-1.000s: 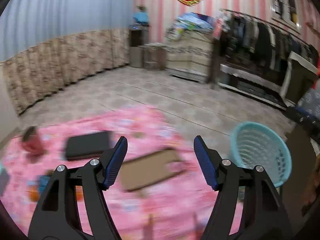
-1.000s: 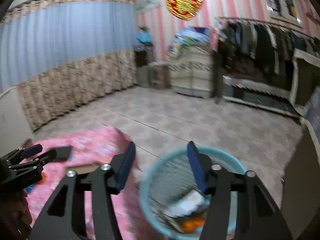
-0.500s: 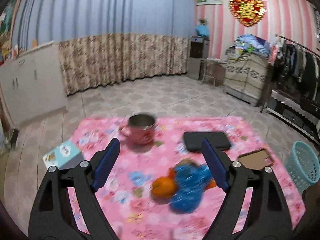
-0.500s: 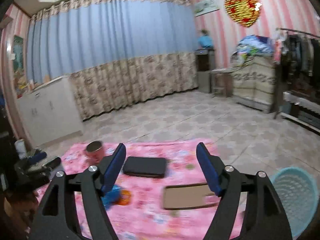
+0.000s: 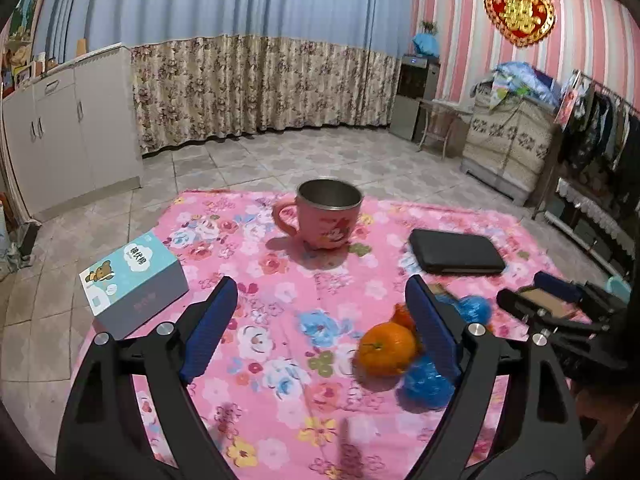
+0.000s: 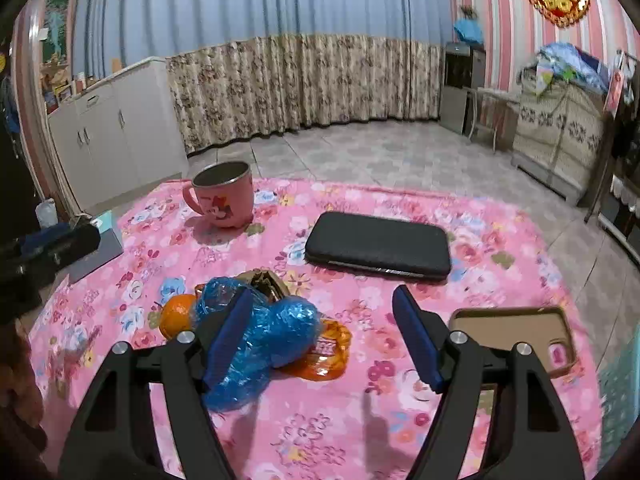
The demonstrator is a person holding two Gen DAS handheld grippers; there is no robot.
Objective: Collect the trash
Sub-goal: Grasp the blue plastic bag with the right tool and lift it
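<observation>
A crumpled blue plastic wrapper (image 6: 260, 332) lies on the pink flowered cloth (image 6: 400, 420), over an orange wrapper (image 6: 324, 352) and a gold-brown scrap (image 6: 266, 280). An orange fruit (image 6: 176, 314) sits at its left. In the left wrist view the blue plastic (image 5: 424, 384) and the fruit (image 5: 386, 348) lie by the right finger. My left gripper (image 5: 320, 332) is open and empty above the cloth. My right gripper (image 6: 322, 340) is open and empty, its left finger over the blue plastic. The right gripper also shows in the left wrist view (image 5: 560, 300).
A pink mug (image 5: 326, 214), a black case (image 6: 378, 246), a tan phone case (image 6: 516, 334) and a teal box (image 5: 134, 280) sit on the cloth. A teal basket (image 6: 618, 392) edge shows at far right. Cabinets (image 5: 68, 128) stand at left.
Both grippers swung left from the teal basket back over the cloth and came lower and closer to the trash pile. Both stayed open and empty.
</observation>
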